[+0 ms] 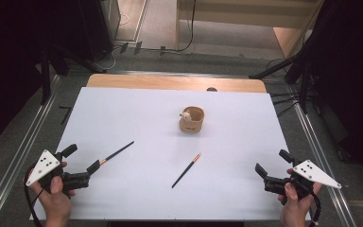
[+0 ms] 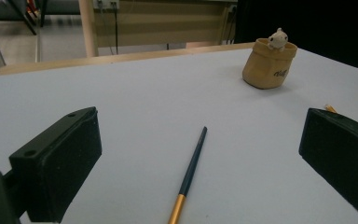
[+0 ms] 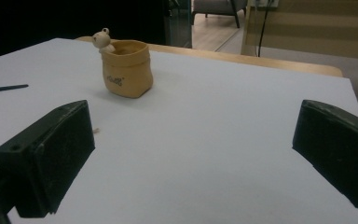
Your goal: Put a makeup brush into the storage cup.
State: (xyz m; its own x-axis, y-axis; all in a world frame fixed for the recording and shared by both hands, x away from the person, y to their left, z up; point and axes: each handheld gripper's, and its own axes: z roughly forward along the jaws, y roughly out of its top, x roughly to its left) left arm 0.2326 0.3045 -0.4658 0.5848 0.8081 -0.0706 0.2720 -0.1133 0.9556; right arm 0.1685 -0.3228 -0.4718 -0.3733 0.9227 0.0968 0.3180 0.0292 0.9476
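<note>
A tan sack-shaped holder [image 1: 191, 121] with a small bear figure on its rim stands upright on the white mat [image 1: 236, 142], right of centre toward the back. Two dark chopsticks with gold ends lie flat. One chopstick [image 1: 118, 152] lies just ahead of my left gripper [image 1: 82, 158], which is open and empty. In the left gripper view that chopstick [image 2: 191, 165] lies on the mat between the two black fingers [image 2: 58, 163], untouched. The other chopstick [image 1: 186, 170] lies mid-table. My right gripper [image 1: 272, 162] rests open at the front right, pointing toward the holder [image 3: 126, 70].
A wooden table edge [image 1: 175, 82] shows beyond the mat. Metal rails [image 1: 319, 151] run along both sides of the table. Dark stands and cables sit on the floor behind. A wide stretch of bare mat lies between the grippers and the holder.
</note>
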